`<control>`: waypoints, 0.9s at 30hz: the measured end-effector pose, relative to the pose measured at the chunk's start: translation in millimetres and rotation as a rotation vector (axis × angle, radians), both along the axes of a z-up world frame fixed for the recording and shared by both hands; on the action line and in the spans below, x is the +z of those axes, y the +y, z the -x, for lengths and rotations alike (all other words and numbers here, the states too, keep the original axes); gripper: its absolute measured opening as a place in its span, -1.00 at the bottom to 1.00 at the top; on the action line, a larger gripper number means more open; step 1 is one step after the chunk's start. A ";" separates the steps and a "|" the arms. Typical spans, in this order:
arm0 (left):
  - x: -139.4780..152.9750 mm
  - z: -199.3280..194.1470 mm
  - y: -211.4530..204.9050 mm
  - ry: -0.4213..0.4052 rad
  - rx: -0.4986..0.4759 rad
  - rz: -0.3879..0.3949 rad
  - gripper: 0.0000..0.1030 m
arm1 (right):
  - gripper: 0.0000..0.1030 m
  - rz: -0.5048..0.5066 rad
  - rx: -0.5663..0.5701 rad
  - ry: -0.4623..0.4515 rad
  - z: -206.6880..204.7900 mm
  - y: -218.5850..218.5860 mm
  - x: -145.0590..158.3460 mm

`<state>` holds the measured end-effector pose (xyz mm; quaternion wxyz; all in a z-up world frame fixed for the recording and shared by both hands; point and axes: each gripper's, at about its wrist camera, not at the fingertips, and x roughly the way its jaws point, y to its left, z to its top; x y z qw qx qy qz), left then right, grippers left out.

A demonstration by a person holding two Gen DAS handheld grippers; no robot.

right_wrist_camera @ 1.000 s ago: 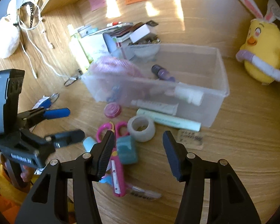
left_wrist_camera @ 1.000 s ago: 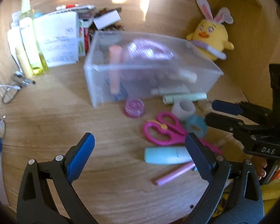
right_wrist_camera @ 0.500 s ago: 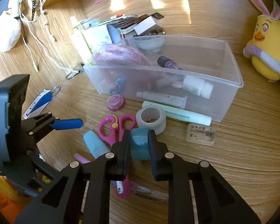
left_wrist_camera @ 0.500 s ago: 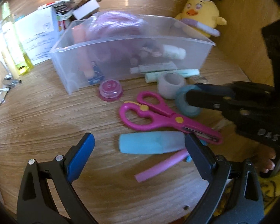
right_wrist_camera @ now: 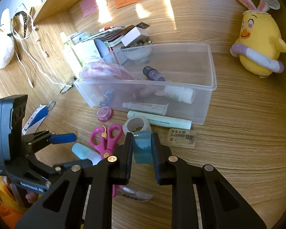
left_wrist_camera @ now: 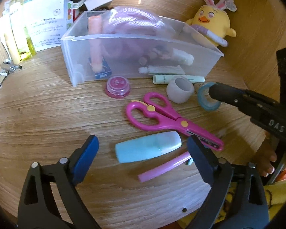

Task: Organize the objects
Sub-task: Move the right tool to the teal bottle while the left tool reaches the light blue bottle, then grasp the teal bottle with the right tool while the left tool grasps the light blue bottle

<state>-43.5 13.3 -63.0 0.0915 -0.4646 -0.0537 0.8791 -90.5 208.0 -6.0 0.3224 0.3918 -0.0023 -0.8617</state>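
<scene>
In your left wrist view, your left tongs [left_wrist_camera: 141, 153] stand released over the wooden tabletop [left_wrist_camera: 47, 114], and a light blue cap-shaped tube [left_wrist_camera: 147, 148] lies between the two fingers, untouched. A pink stick [left_wrist_camera: 164, 168] lies just nearer than it, and pink scissors [left_wrist_camera: 167, 118] just beyond. At the right, your right tongs [left_wrist_camera: 217, 93] are clenched on the blue tape roll [left_wrist_camera: 206, 99], beside a white tape roll [left_wrist_camera: 180, 91]. A pink jar [left_wrist_camera: 117, 86] sits against the near wall of the clear plastic bin [left_wrist_camera: 124, 38].

In your right wrist view, the right tongs [right_wrist_camera: 142, 148] grasp the blue tape roll [right_wrist_camera: 142, 145] edge-on, both pads pressed to its flat sides. It sits near the bin [right_wrist_camera: 209, 87], between the scissors [right_wrist_camera: 106, 137] and an eraser [right_wrist_camera: 182, 138]. The white roll [right_wrist_camera: 136, 126] touches its far edge. A yellow chick plush [right_wrist_camera: 257, 43] stands far right. Your left tongs [right_wrist_camera: 70, 150] hang open at the left.
</scene>
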 end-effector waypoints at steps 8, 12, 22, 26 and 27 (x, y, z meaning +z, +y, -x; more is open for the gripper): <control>-6.1 -3.9 15.3 0.062 0.032 0.147 0.58 | -0.67 0.001 -0.011 0.016 -4.5 3.8 2.2; -2.4 -4.7 6.1 0.060 0.037 0.127 0.40 | -0.67 0.011 -0.028 0.025 -3.9 10.2 5.4; 32.6 -1.3 -23.7 0.138 0.107 0.068 0.39 | -0.67 0.041 -0.064 0.077 -1.6 24.2 23.4; 59.3 0.9 -32.2 0.210 0.122 0.046 0.40 | -0.67 0.058 -0.074 0.113 2.6 27.2 35.8; 67.5 0.8 -35.9 0.234 0.126 0.037 0.40 | -0.67 0.062 -0.076 0.123 3.7 27.4 39.1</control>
